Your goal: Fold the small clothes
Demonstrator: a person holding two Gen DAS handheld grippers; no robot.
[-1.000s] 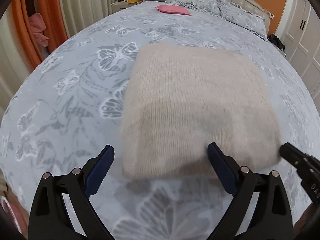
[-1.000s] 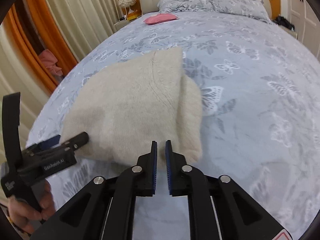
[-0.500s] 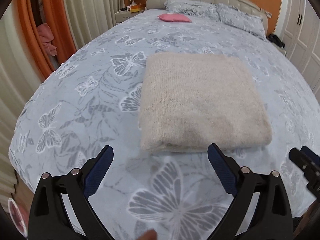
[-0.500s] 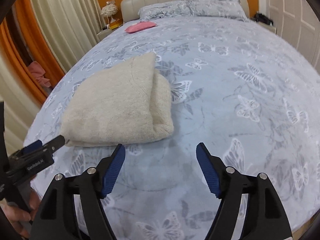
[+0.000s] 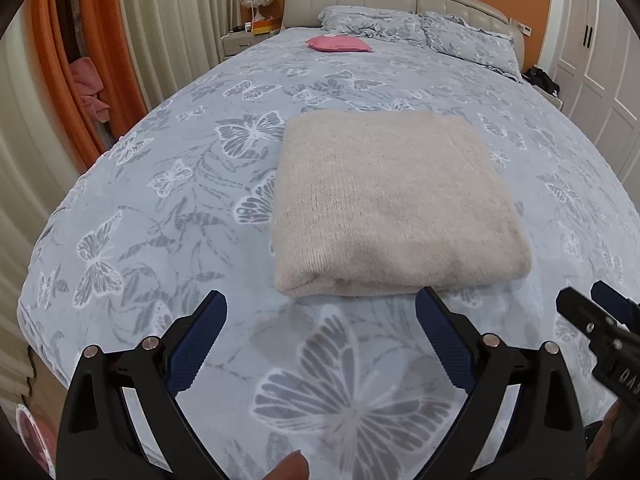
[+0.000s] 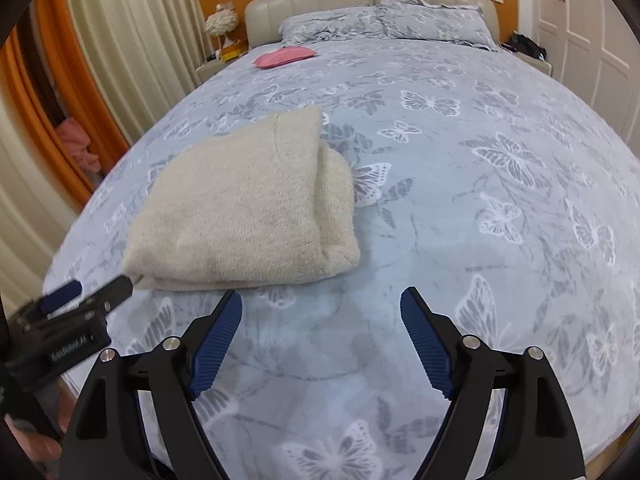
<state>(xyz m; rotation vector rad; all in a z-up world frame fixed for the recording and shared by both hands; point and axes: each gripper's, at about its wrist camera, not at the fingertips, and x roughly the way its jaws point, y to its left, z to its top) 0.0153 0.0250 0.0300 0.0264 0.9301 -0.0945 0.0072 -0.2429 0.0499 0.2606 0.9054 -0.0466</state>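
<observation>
A beige knitted sweater (image 5: 384, 204) lies folded into a thick rectangle on the bed, also seen in the right wrist view as the folded sweater (image 6: 248, 204). My left gripper (image 5: 322, 300) stands open just short of the sweater's near edge, with only bedspread between its fingers. My right gripper (image 6: 321, 300) is off the sweater's near right corner, its jaws opening wide and nothing between them. Each gripper's tip shows at the edge of the other's view.
The bed (image 5: 180, 216) has a grey-blue butterfly bedspread. A pink folded item (image 5: 339, 43) lies near the pillows (image 5: 420, 28). Curtains (image 5: 168, 20) hang on the left, a white wardrobe (image 5: 600, 60) stands on the right, a nightstand (image 5: 244, 38) with a lamp is beside the headboard.
The right gripper let go of the sweater's near edge and opened wide. Both grippers drew back from the sweater, which now lies free on the bed.
</observation>
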